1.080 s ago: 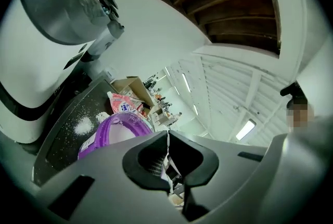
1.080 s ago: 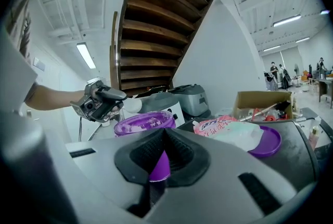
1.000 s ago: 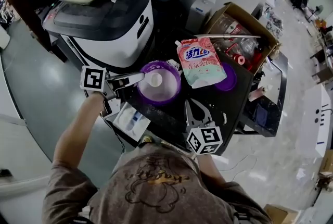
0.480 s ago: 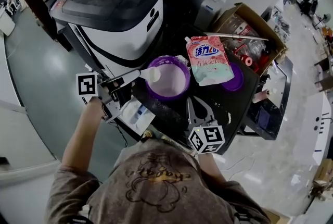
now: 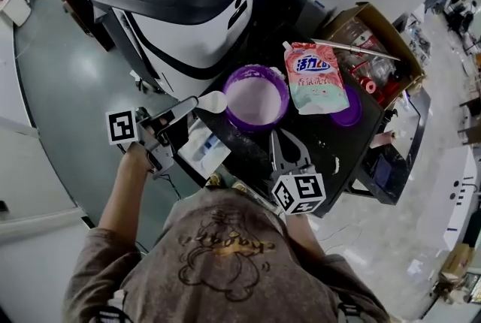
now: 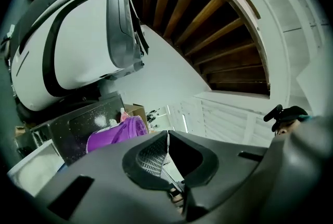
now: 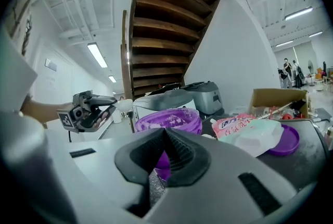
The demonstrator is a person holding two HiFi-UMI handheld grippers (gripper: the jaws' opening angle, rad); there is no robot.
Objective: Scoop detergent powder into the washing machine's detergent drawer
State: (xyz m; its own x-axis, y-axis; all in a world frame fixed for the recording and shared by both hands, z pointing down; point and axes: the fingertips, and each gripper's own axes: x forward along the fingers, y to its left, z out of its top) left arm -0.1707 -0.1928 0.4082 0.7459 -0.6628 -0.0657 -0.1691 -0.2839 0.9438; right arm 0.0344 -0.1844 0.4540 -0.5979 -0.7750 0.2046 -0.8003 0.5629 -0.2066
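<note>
Left gripper: jaws pinched on the thin handle of the scoop. The scoop bowl sits just outside the rim of the purple tub, near the open white drawer at the edge of the counter. The fill level of the scoop cannot be read.

Right gripper: jaws pressed together, empty, low over the counter beside the tub.

Probable hazards:
- The thin handle may rotate in the pinch and tip powder onto the counter or floor.
- A fast swing may shed powder.
- A misaligned tip may miss the drawer compartment.
</note>
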